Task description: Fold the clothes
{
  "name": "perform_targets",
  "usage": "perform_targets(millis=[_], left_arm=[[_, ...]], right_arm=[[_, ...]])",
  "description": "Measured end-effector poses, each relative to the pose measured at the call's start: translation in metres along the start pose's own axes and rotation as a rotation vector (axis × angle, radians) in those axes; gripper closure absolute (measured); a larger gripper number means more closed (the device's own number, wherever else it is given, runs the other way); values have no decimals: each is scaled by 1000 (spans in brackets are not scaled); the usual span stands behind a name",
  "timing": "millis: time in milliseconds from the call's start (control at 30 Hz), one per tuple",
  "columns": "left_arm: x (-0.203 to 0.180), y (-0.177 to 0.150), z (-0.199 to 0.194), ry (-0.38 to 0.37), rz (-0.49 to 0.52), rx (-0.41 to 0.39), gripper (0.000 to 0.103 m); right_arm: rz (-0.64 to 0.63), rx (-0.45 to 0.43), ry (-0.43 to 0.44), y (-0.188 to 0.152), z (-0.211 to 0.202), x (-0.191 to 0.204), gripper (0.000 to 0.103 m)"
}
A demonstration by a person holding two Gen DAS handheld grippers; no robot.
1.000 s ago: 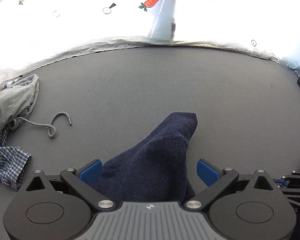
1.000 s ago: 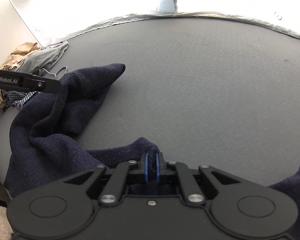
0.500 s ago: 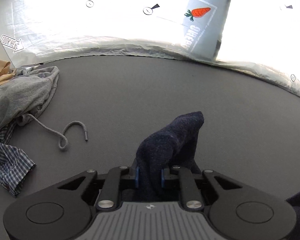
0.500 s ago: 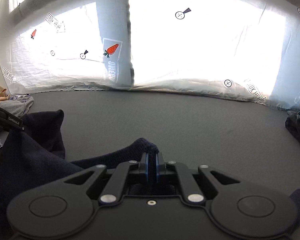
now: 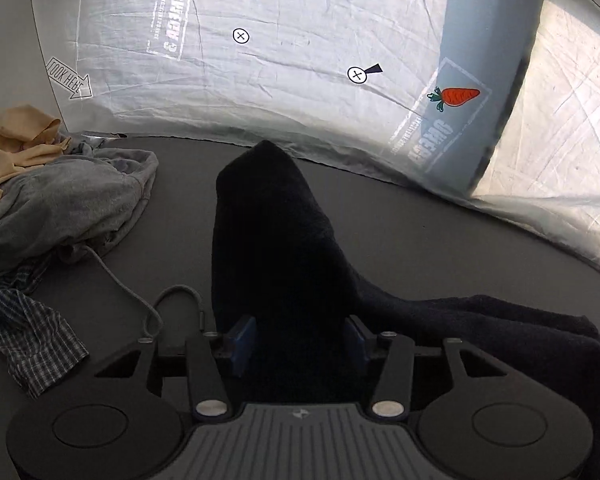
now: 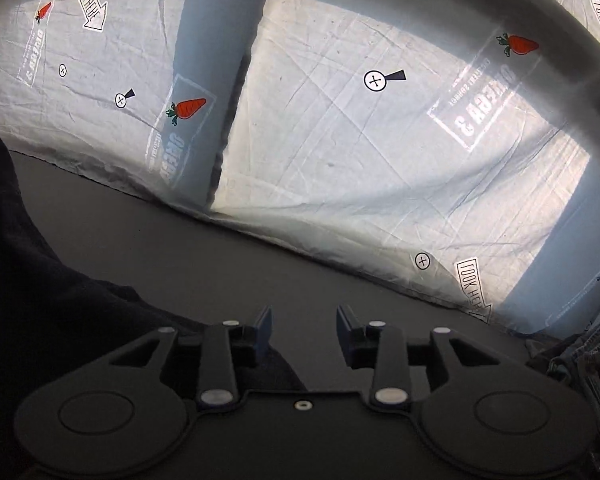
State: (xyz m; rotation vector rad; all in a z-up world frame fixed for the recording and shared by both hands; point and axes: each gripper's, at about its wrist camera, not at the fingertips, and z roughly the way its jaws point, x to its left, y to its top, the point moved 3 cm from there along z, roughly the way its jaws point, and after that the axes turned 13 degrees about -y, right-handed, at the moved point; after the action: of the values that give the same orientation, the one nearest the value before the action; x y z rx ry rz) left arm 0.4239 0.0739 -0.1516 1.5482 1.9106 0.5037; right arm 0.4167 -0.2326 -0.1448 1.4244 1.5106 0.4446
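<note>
A dark navy knitted garment [image 5: 276, 232] lies on the grey table [image 5: 420, 240]. One fold of it stands up as a peak between the blue pads of my left gripper [image 5: 298, 336]. Those jaws are opening, and the fold still fills the gap between them. The rest of the garment trails off to the right. In the right wrist view the same garment [image 6: 40, 312] is heaped at the left and reaches under the left finger. My right gripper [image 6: 304, 328] is opening too, with only bare table [image 6: 220, 248] showing between its fingers.
A grey hoodie [image 5: 68, 204] with a loose drawstring [image 5: 148, 304], a tan garment [image 5: 16, 148] and a checked shirt [image 5: 28, 340] are piled at the left. A printed white sheet [image 5: 300, 80] hangs behind the table. Denim clothing [image 6: 580, 352] lies at the right edge.
My left jaws shut on the navy fold, then spread apart again around it. My right jaws went from shut on the cloth to open, the cloth dropped out, and that gripper rose and tipped up.
</note>
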Motion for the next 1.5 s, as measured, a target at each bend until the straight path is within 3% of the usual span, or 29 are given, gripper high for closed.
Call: perform_targets(millis=[33,67,167,267,367,500,533,600,667,733,867,933,1067,1233,1333,1433,1467,1500], left_arm=[[5,-7,2,0,-10,13,42],[9,-14,4,3,-18,27,35],[25,-32,12,35,-18,89,34],[30,-34,12,19,-26,112,34],[10,-16,18,-49,51,96,34],[-38,14,44,-192,231,66,37],[-49,20,54,-230,272,70,40],[-74,29,81,-298,364,100,59],[-95,35,109,-341,438,141,69],[-110,36,137,-354,472,194,76],[-128,26,175,-352,498,264,75],[-130,16,179,-353,522,272,73],[-130,-2,180,-340,569,301,60],[-122,-16,169,-325,616,308,51],[-116,-16,176,-337,566,318,49],[-121,-14,181,-359,576,324,51],[-123,-14,181,-367,586,322,57],[-124,-14,181,-372,580,313,67]], right_arm=[[26,33,19,-9,0,-1,51],[47,69,36,-19,2,-2,50],[77,179,55,-42,16,-5,50],[130,248,45,-53,31,-13,50],[194,281,79,-48,52,-18,52],[161,299,132,-41,83,-11,71],[152,306,140,-40,89,-8,79],[146,320,149,-40,100,-3,79],[156,332,157,-40,109,0,79],[168,342,153,-41,116,3,79],[190,357,154,-42,127,7,77],[203,361,160,-44,130,8,75],[227,361,187,-47,131,6,73],[244,369,260,-52,132,7,63],[191,341,273,-51,134,12,60],[159,337,343,-48,137,15,50],[146,334,364,-47,137,16,54],[132,331,385,-45,137,17,70]])
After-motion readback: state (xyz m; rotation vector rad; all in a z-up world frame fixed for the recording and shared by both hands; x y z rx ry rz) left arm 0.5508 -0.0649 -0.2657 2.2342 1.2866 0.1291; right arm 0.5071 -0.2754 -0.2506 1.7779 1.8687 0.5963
